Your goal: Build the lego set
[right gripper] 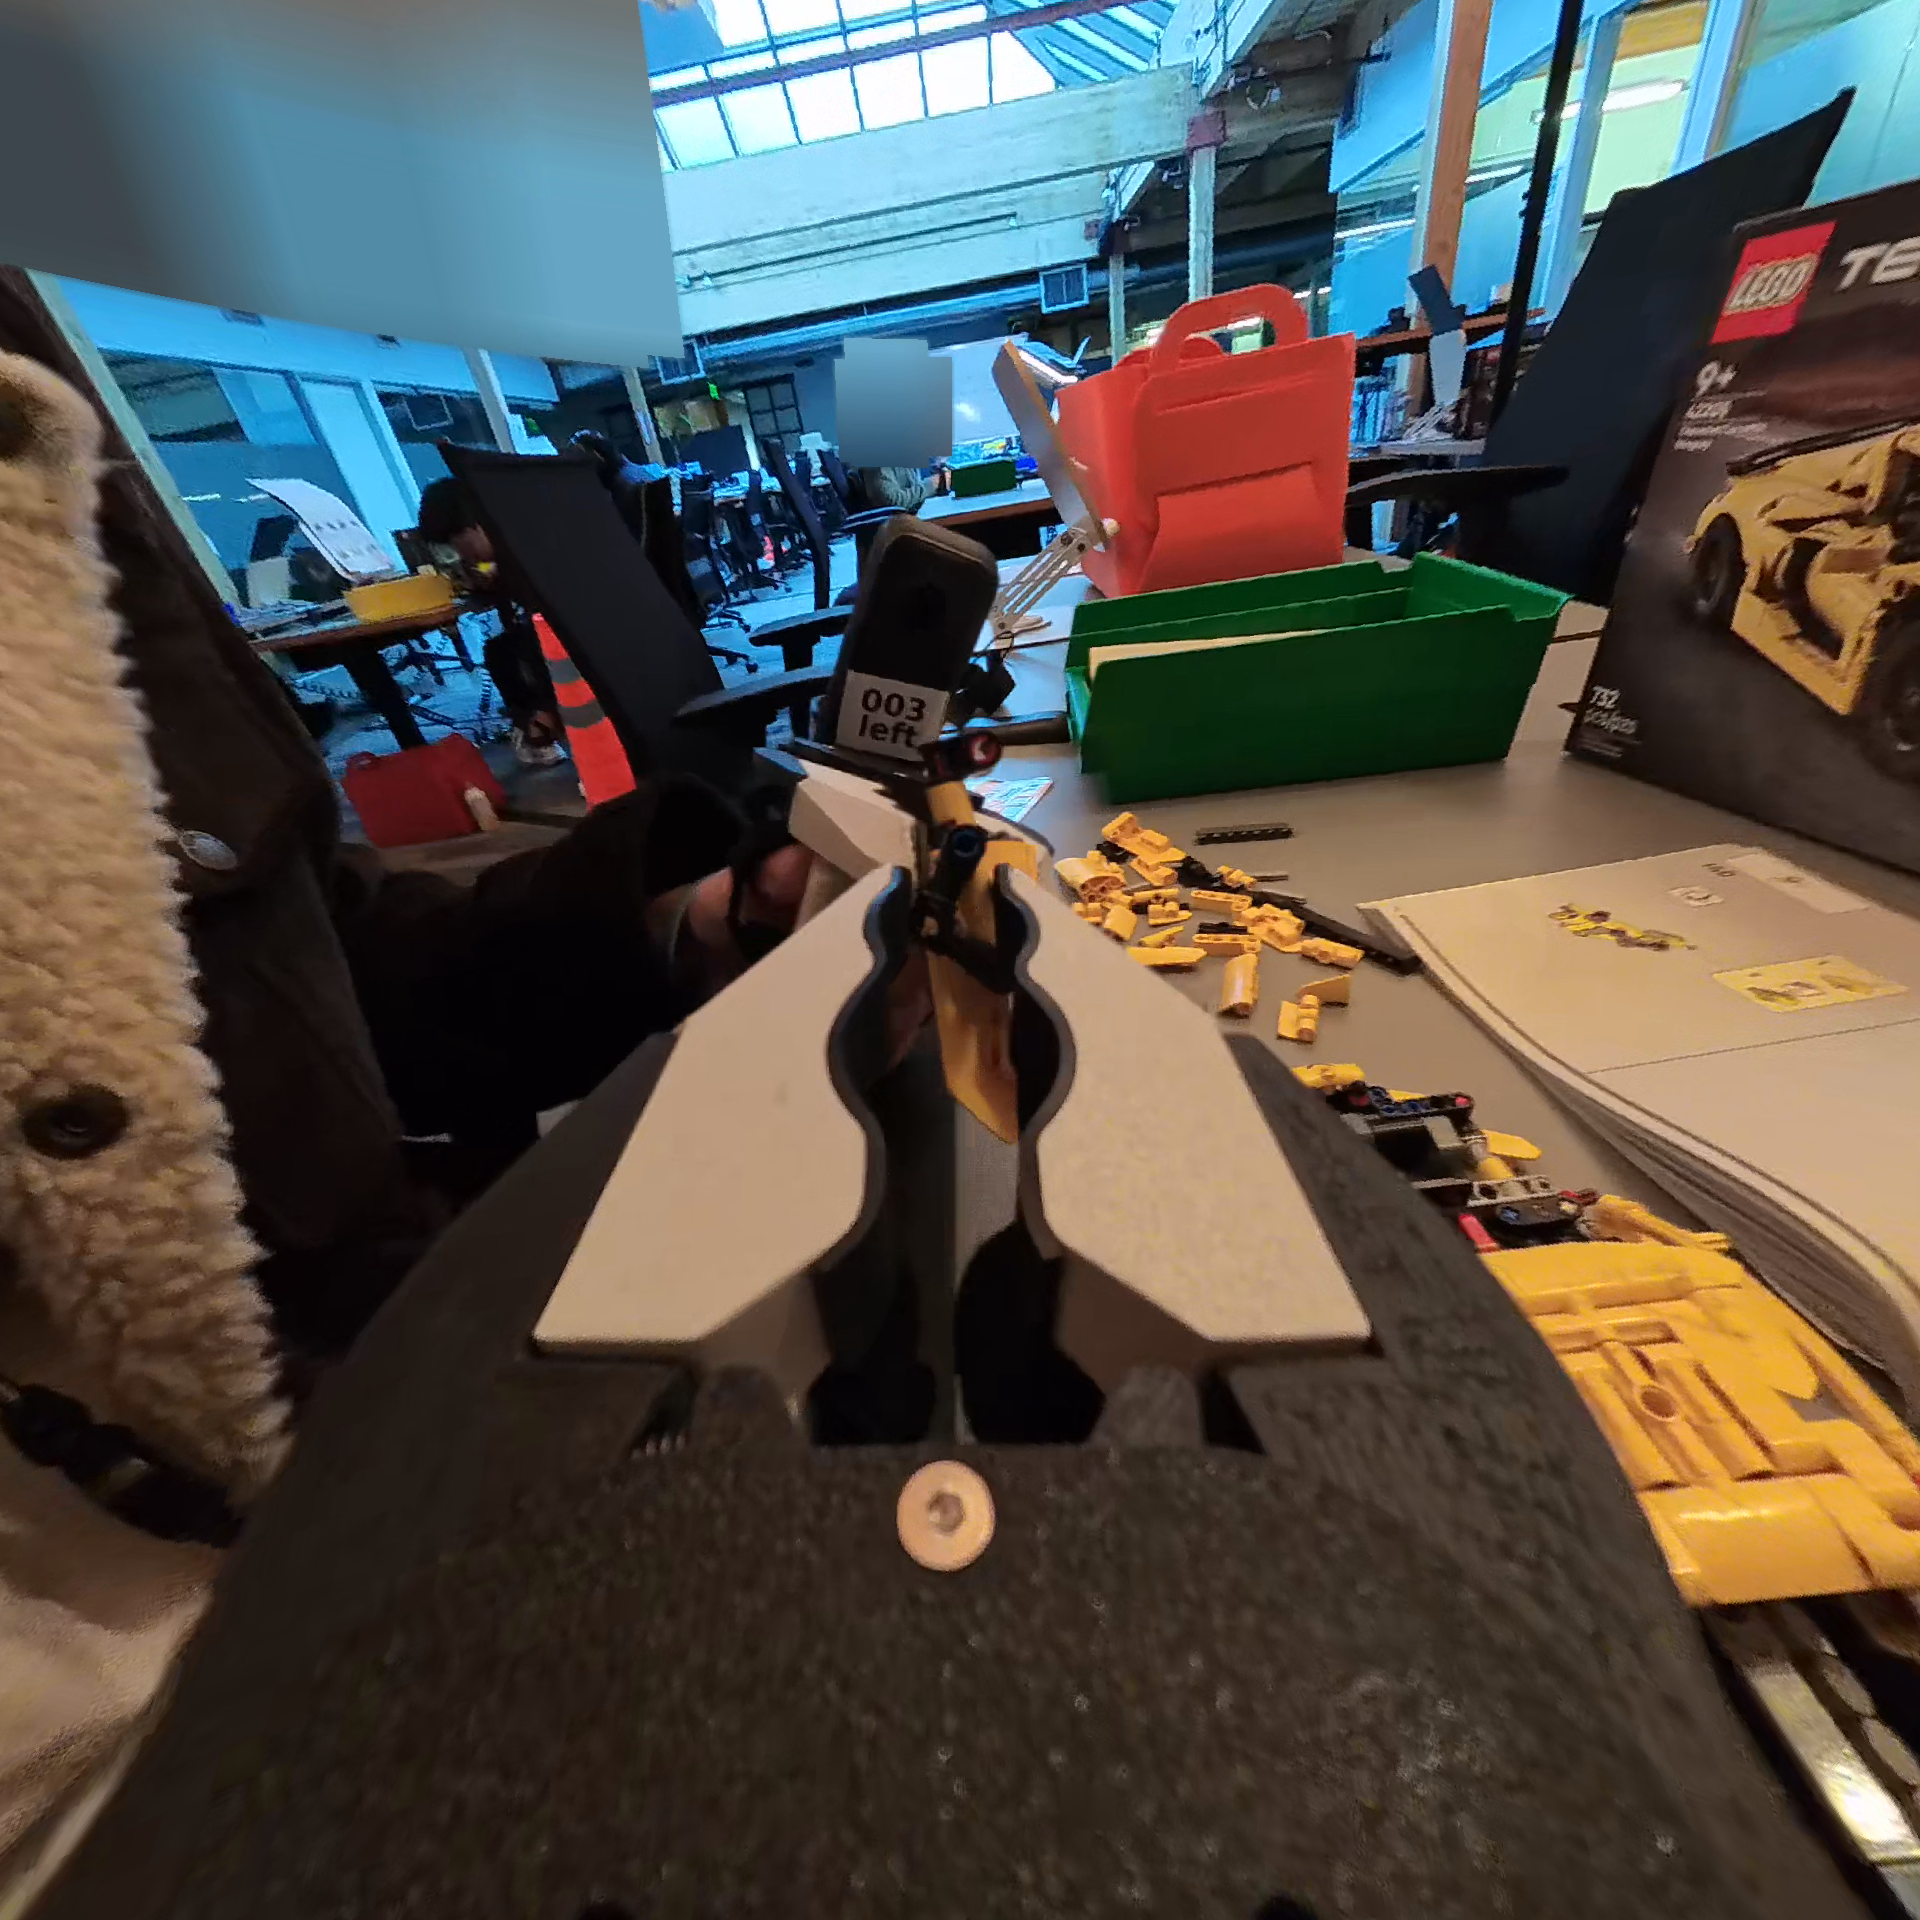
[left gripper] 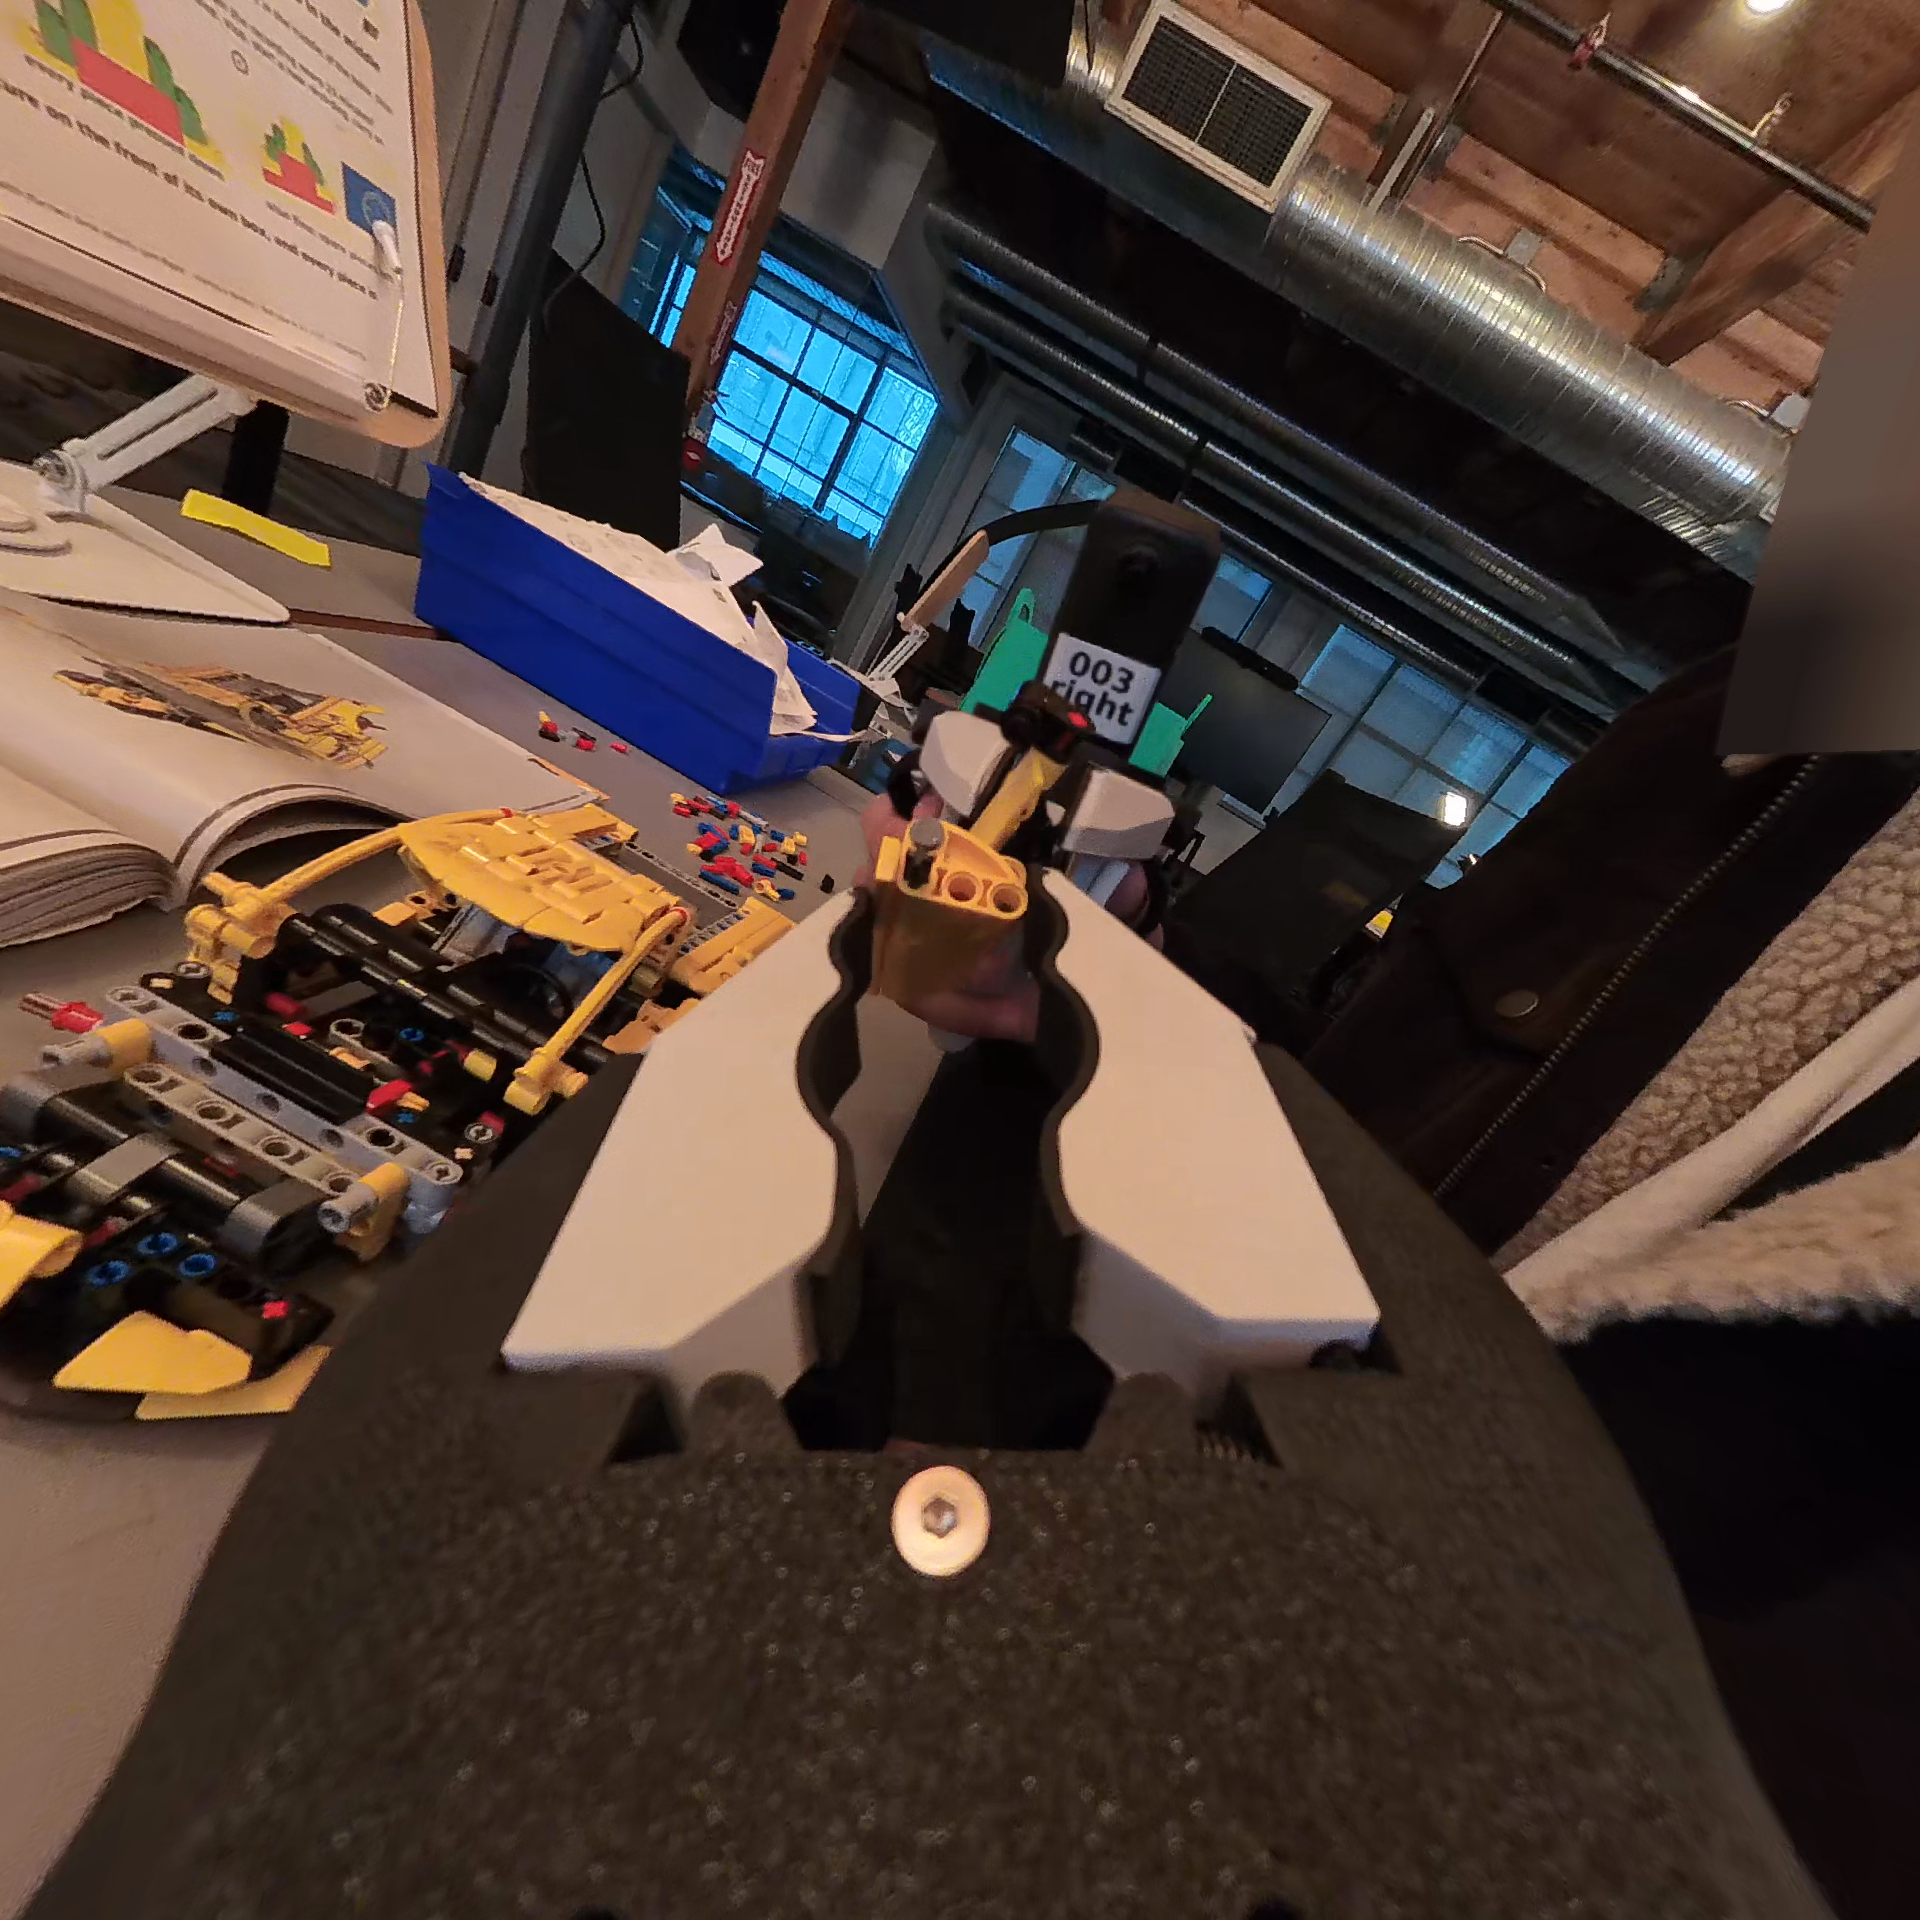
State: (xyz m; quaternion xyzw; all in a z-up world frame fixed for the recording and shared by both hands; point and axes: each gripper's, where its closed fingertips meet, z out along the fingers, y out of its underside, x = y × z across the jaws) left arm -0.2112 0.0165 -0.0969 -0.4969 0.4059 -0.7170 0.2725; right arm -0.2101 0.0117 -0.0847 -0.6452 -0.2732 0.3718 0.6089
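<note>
Both grippers are raised above the table and face each other, shut on one small yellow Lego sub-assembly (left gripper: pixel 961 883) from opposite ends. My left gripper (left gripper: pixel 945 920) clamps its wide yellow end, which has round holes and a grey pin. My right gripper (left gripper: pixel 1039 790) shows beyond it, on the narrow end. In the right wrist view, my right gripper (right gripper: pixel 951 909) is shut on the yellow piece (right gripper: pixel 977 1039), which carries a black pin part, and the left gripper (right gripper: pixel 883 810) is behind it. The part-built yellow and black car (left gripper: pixel 343 1039) lies on the table to the left, and in the right wrist view (right gripper: pixel 1683 1403) at lower right.
Loose small pieces (left gripper: pixel 738 842) (right gripper: pixel 1205 914) are scattered on the grey table. An open instruction book (left gripper: pixel 208 727) (right gripper: pixel 1714 997), a blue bin (left gripper: pixel 603 634), a green bin (right gripper: pixel 1299 675), the set's box (right gripper: pixel 1787 540) and a red bag (right gripper: pixel 1216 457) stand around. A person's fleece-lined coat (right gripper: pixel 94 935) is close by. My left and right fingertips are right by each other.
</note>
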